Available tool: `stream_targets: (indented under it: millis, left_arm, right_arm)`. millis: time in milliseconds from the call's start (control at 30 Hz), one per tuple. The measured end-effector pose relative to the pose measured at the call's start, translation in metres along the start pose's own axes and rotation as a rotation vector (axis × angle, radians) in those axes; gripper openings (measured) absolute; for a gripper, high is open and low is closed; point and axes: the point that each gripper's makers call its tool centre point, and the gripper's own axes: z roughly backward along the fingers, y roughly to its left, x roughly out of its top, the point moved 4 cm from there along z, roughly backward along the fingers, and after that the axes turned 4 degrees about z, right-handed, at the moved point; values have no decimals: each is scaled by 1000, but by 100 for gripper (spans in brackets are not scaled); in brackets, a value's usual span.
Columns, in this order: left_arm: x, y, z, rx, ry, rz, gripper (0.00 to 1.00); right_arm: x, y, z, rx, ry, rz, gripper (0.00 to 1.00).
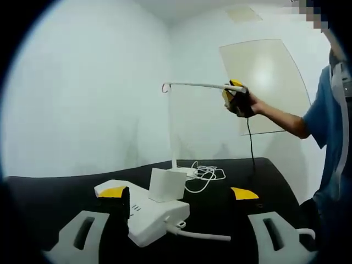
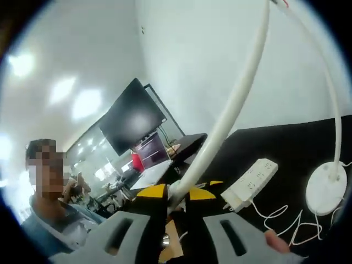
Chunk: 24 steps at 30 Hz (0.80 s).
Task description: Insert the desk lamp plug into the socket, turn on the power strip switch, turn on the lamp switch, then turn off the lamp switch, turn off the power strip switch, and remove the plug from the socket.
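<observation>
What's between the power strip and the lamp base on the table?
In the left gripper view, a loose white cable lies coiled on the black table between the power strip and the lamp base. A white plug block stands on the strip.

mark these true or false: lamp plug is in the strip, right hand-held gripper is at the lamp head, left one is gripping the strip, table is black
1. A white plug block sits in the power strip. True.
2. The right hand-held gripper is on the tip of the lamp head. True.
3. The left hand-held gripper is clamped on the strip. False: it is open, jaws standing either side of the strip.
4. The table is white. False: it is black.
</observation>
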Motion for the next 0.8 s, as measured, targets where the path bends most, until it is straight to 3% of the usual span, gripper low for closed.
stream_targets:
  millis: [800]
  left_arm:
    - [1, -8, 1, -5, -7, 1, 70]
  right_arm:
    - [34, 28, 0, 56, -58, -77, 15]
